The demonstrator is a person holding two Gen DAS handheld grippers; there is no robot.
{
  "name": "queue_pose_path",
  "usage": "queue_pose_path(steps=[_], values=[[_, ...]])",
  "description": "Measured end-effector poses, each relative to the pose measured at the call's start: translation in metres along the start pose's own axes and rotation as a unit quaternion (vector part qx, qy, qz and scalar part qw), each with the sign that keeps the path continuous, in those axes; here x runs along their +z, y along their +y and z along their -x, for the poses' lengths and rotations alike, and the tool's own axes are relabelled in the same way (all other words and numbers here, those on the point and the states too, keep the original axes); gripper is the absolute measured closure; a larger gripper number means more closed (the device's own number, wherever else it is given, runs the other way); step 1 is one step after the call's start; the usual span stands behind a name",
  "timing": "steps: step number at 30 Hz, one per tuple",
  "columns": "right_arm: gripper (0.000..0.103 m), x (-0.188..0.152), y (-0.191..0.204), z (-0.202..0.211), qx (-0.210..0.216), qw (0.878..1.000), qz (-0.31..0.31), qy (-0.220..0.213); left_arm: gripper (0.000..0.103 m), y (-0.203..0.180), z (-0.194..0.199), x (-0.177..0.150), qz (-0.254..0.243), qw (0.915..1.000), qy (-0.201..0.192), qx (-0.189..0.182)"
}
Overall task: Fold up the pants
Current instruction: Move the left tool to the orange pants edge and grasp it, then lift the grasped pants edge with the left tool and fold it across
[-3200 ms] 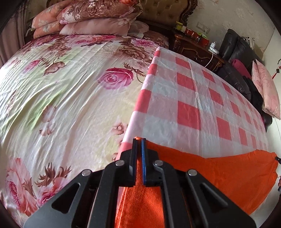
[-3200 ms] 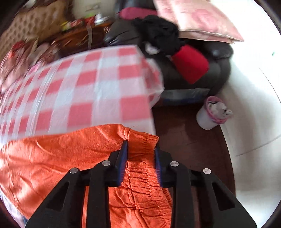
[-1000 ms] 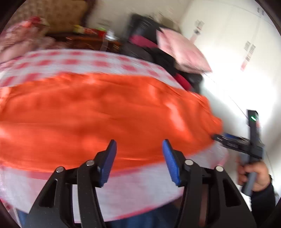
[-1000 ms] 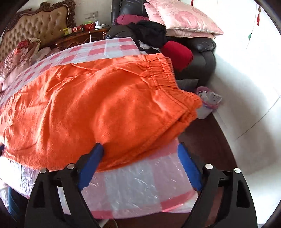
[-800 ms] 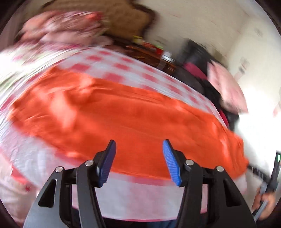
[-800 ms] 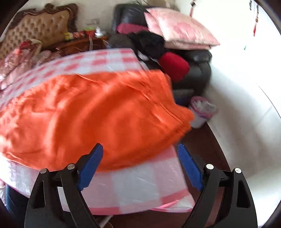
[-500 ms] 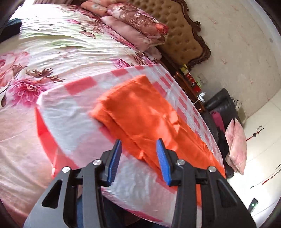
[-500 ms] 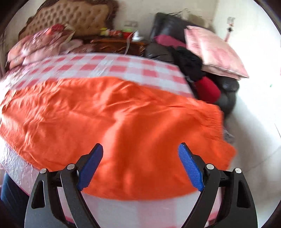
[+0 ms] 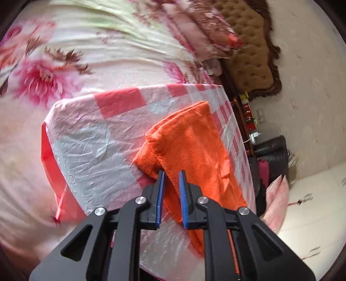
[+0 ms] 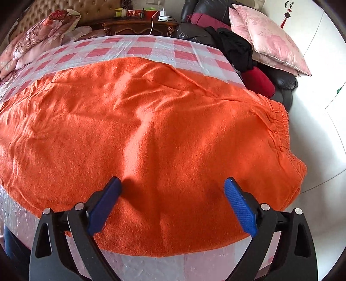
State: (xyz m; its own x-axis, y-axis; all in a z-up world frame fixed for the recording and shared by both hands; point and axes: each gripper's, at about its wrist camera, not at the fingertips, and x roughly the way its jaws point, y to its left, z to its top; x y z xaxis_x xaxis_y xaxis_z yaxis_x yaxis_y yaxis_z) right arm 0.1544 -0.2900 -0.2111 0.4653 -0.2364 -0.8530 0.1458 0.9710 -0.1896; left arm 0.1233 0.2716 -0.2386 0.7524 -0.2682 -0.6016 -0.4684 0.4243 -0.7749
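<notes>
Two grippers are seen over the orange pants [image 10: 151,134] spread on the checked tablecloth [image 9: 90,138]: the left gripper [image 9: 170,175] is closing around a hem corner, the right gripper [image 10: 173,183] is opening wide above the cloth.

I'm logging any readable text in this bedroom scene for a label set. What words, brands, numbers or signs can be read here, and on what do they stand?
No text can be read.
Boxes on the wooden cabinet: the yellow box and the red box carry markings, too small and blurred to read.
Orange pants: no label or print visible.
Checked table cover: pattern only, no words.
</notes>
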Motion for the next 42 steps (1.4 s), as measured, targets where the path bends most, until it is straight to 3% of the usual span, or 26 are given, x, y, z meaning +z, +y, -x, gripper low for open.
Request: queue_pose_path(steps=[3,5,6,13,17,19,22,25,26,28,32,37,38,39,41,42], values=[[0.011,0.001,0.001,-0.001,-0.002,1.000,0.001,0.003,0.089,-0.002,-0.003,0.004,0.033,0.9992,0.012,0.015],[0.011,0.002,0.001,-0.002,-0.002,1.000,0.002,0.005,0.090,-0.007,-0.006,0.005,0.024,0.9994,0.011,0.023],[0.011,0.002,0.001,-0.002,-0.003,1.000,0.003,0.006,0.099,-0.010,-0.008,0.005,0.010,0.9993,0.010,0.035],[0.011,0.002,0.002,-0.002,-0.005,1.000,0.007,0.006,0.100,-0.034,0.019,-0.005,-0.057,0.9963,-0.021,0.061],[0.011,0.002,0.003,-0.001,-0.007,1.000,0.007,0.006,0.100,-0.050,0.028,-0.013,-0.115,0.9861,-0.057,0.105],[0.011,0.003,0.004,-0.001,-0.009,1.000,0.007,0.005,0.100,-0.056,0.027,-0.015,-0.138,0.9822,-0.064,0.110],[0.011,0.002,0.004,-0.001,-0.010,1.000,0.008,0.003,0.101,-0.038,0.020,-0.008,-0.087,0.9920,-0.034,0.085],[0.011,0.001,0.003,-0.001,-0.008,1.000,0.006,0.002,0.101,-0.028,0.020,-0.009,-0.071,0.9939,-0.033,0.078],[0.011,0.001,0.003,-0.001,-0.008,1.000,0.007,0.002,0.099,-0.025,0.020,-0.009,-0.061,0.9947,-0.032,0.076],[0.011,0.001,0.003,-0.001,-0.008,1.000,0.008,0.001,0.071,-0.020,0.020,-0.010,-0.049,0.9955,-0.032,0.075],[0.011,0.001,0.002,-0.002,-0.005,1.000,0.007,0.002,0.071,-0.016,0.018,-0.012,-0.036,0.9964,-0.025,0.073],[0.012,0.003,0.003,0.001,-0.007,1.000,0.006,0.000,0.083,-0.013,0.011,-0.011,-0.016,0.9985,-0.005,0.053],[0.030,0.003,0.008,0.007,-0.007,1.000,0.015,-0.011,0.085,-0.013,0.009,-0.010,-0.016,0.9985,-0.002,0.053],[0.040,0.004,0.019,0.019,0.012,0.998,0.040,-0.037,0.090,-0.013,0.007,-0.010,-0.016,0.9984,0.001,0.055],[0.040,0.006,0.045,0.045,0.060,0.991,0.089,-0.079,0.102,-0.015,0.006,-0.008,-0.021,0.9982,0.003,0.056],[0.040,0.008,0.055,0.052,0.082,0.988,0.101,-0.087,0.102,-0.018,0.006,-0.008,-0.028,0.9979,0.000,0.058]])
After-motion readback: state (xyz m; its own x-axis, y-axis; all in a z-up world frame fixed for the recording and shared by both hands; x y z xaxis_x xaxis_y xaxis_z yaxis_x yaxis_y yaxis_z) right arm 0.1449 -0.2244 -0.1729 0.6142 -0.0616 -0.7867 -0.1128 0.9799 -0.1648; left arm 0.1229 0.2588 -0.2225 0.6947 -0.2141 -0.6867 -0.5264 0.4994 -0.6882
